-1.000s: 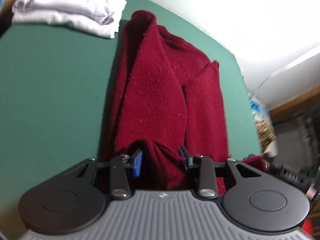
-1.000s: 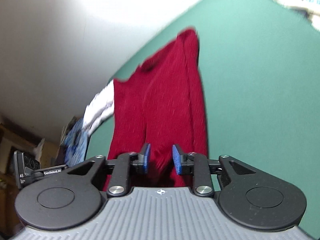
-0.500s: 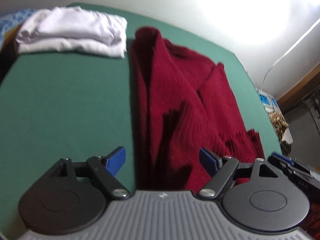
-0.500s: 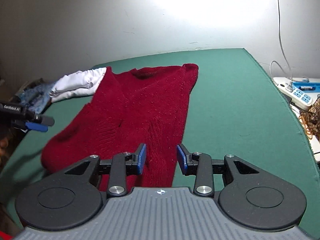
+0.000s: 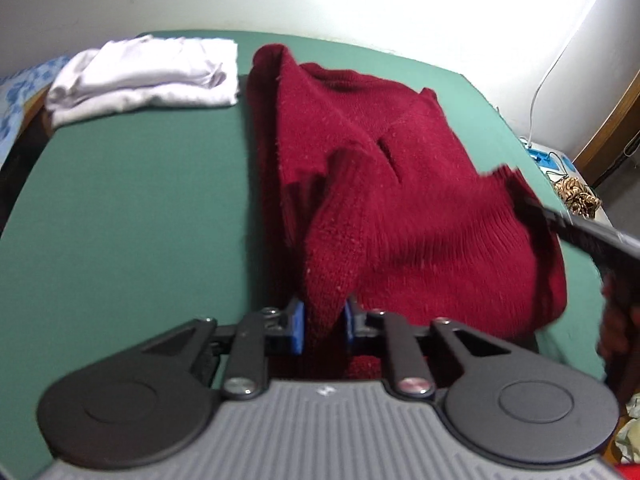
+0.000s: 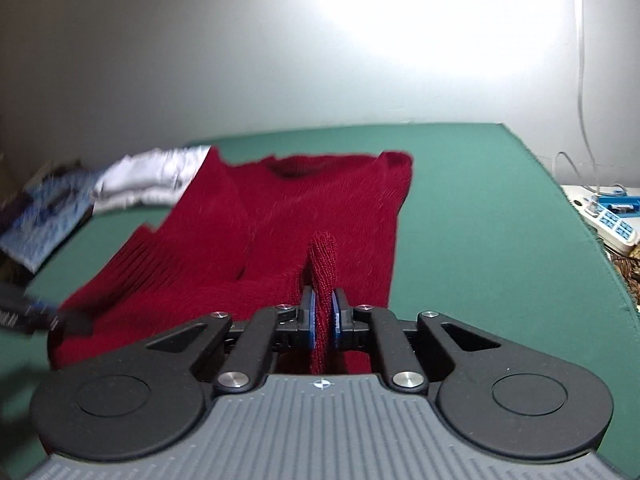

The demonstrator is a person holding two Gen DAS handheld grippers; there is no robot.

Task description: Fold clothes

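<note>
A dark red knitted sweater [image 5: 400, 184] lies lengthwise on the green table [image 5: 132, 208], its neck toward the wall. My left gripper [image 5: 323, 320] is closing on a raised fold of the near hem, its blue pads [image 5: 297, 322] pressing the knit. In the right wrist view the sweater [image 6: 280, 216] spreads ahead, and my right gripper [image 6: 323, 316] is closing on a thin pinched ridge of its near edge. The right gripper's dark body [image 5: 580, 236] shows blurred at the right edge of the left wrist view.
A folded white garment [image 5: 144, 76] lies at the table's far left corner, beside blue patterned cloth [image 6: 44, 216]. A white power strip [image 6: 608, 220] and cable sit off the right edge. A pale wall stands behind the table.
Both grippers have closed on the sweater's near edge: the left one opened wide half a second ago and now pinches a fold; the right narrowed onto a ridge. Both views rolled level.
</note>
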